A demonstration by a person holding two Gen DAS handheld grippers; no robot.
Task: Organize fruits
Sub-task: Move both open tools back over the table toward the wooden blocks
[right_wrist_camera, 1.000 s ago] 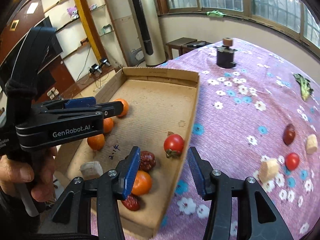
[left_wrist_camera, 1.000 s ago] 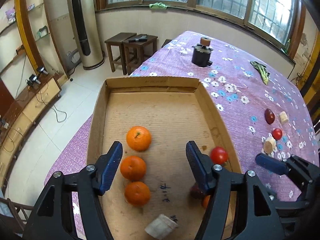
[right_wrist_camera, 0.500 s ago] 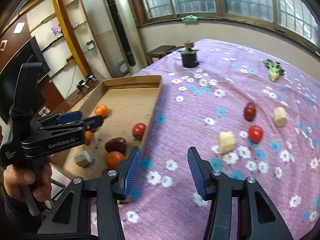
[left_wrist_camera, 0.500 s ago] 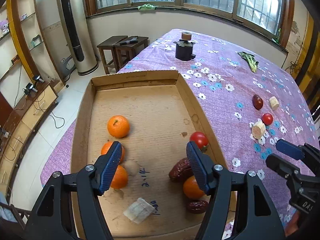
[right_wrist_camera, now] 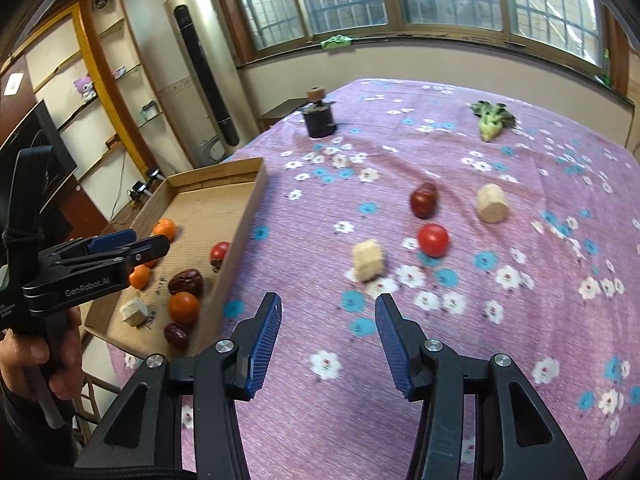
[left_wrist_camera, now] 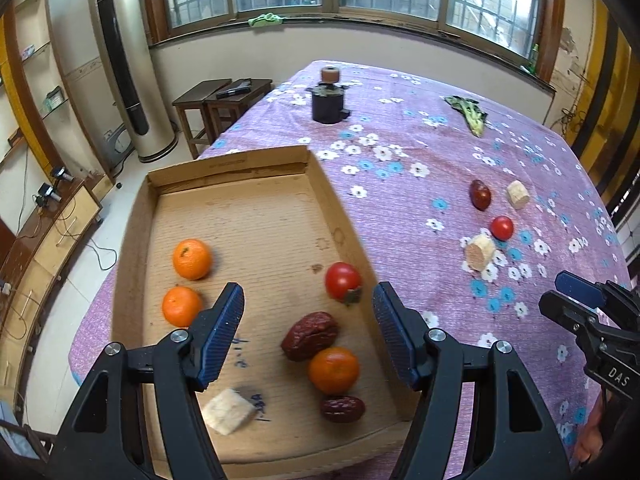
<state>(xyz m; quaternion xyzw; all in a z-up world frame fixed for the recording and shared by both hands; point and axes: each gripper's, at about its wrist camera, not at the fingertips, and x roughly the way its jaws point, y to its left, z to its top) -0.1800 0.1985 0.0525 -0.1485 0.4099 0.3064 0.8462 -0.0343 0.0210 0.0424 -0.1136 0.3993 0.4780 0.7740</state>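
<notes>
A: Where do the fruits lie at this moment?

B: Most lie in the cardboard box [left_wrist_camera: 138, 240]: three oranges, a tomato [left_wrist_camera: 342, 281], two dark dates and a pale block. On the purple bench [right_wrist_camera: 500, 320], outside the box, I see a second tomato [right_wrist_camera: 433, 240], one dark red fruit [right_wrist_camera: 424, 200] at its 12 o'clock, and two pale blocks, one at its 9 o'clock and one toward 1 o'clock.

A: And the claws?

B: The left claw [left_wrist_camera: 308, 332] hangs over the box with its jaws wide apart, holding nothing. The right claw [right_wrist_camera: 328, 344] is also spread and empty, over the bench, pointing toward the loose tomato [left_wrist_camera: 501, 227], but well apart from it.

A: What could go wrong, in your opinion?

B: The tomato is round and smooth. If one finger touches it first, I think it may roll over the cloth, maybe toward the bench edge. A hard squeeze could also bruise it. The pale block [right_wrist_camera: 368, 260] lies near, at 9 o'clock, so a wide approach may push it. Also, both claws are close at the box wall and could collide there.
</notes>
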